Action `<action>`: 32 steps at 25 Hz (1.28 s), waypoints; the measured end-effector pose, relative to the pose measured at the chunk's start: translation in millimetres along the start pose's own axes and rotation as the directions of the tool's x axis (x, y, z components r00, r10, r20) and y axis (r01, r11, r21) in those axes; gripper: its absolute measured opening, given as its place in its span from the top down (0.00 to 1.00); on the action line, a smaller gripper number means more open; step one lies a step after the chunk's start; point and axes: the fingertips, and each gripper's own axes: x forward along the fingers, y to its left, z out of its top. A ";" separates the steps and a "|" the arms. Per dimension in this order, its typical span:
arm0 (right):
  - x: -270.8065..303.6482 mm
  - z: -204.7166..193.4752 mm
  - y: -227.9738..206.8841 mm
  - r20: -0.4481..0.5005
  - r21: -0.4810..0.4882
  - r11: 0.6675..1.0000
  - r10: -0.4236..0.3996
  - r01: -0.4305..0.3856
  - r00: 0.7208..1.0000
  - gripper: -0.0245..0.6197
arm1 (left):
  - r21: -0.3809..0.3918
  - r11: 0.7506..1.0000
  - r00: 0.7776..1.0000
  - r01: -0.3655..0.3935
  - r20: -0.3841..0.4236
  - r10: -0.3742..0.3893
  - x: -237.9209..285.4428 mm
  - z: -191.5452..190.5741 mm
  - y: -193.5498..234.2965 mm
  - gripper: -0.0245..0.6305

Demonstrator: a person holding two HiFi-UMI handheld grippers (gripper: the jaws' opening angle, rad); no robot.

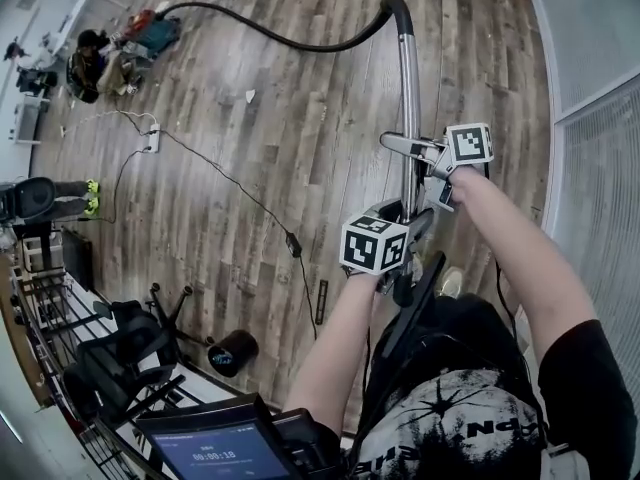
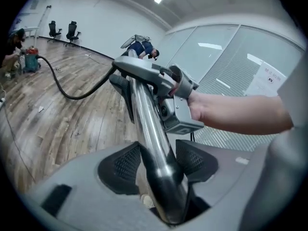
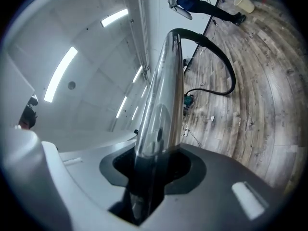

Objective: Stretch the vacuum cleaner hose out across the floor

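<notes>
The vacuum's chrome wand stands nearly upright in front of me. From its top bend the black hose runs left across the wood floor, in a loose curve, to the vacuum body. My left gripper sits low on the wand. In the left gripper view the tube passes between the left gripper's spread jaws, which stand open around it. My right gripper is higher up, shut on the wand; the tube fills the gap of the right gripper. The hose arcs away.
A person sits on the floor beside the vacuum body. A power strip and its cable cross the floor to my left. A black cylinder, a cart and a tablet lie near my feet. A glass wall runs along the right.
</notes>
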 end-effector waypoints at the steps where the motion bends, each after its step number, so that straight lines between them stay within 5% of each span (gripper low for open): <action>1: -0.4 5.7 1.6 0.017 0.006 1.000 0.012 -0.012 1.000 0.75 | 0.005 1.000 1.000 0.013 0.017 -0.013 -4.8 2.8 -0.5 0.59; 9: -0.2 27.7 -10.4 0.063 0.039 0.999 0.003 -0.005 0.998 0.75 | 0.030 0.999 0.980 0.028 0.195 -0.033 -80.9 40.5 32.5 0.63; 13: 2.1 30.0 -9.6 -0.092 -0.034 0.999 0.009 -0.012 0.996 0.74 | -0.020 1.000 0.978 0.010 0.209 -0.005 -94.4 45.6 58.2 0.63; 17: -23.1 16.8 -12.3 -0.287 -0.078 0.997 -0.027 0.004 0.958 0.76 | -0.062 0.995 0.976 0.083 0.206 -0.068 -65.4 45.2 54.6 0.63; 21: -82.8 -0.2 -34.3 -0.439 -0.182 0.980 -0.156 0.083 0.885 0.77 | -0.163 0.959 0.947 0.231 0.262 -0.183 -18.9 59.6 39.1 0.63; 26: -151.6 -71.6 -27.4 -0.546 -0.179 0.975 -0.208 0.129 0.812 0.77 | -0.195 0.901 0.903 0.388 0.279 -0.328 36.1 78.9 -6.3 0.59; 32: -200.6 -158.3 -19.7 -0.537 -0.110 0.978 -0.210 0.179 0.817 0.77 | -0.252 0.866 0.902 0.432 0.128 -0.413 100.8 33.0 -51.5 0.51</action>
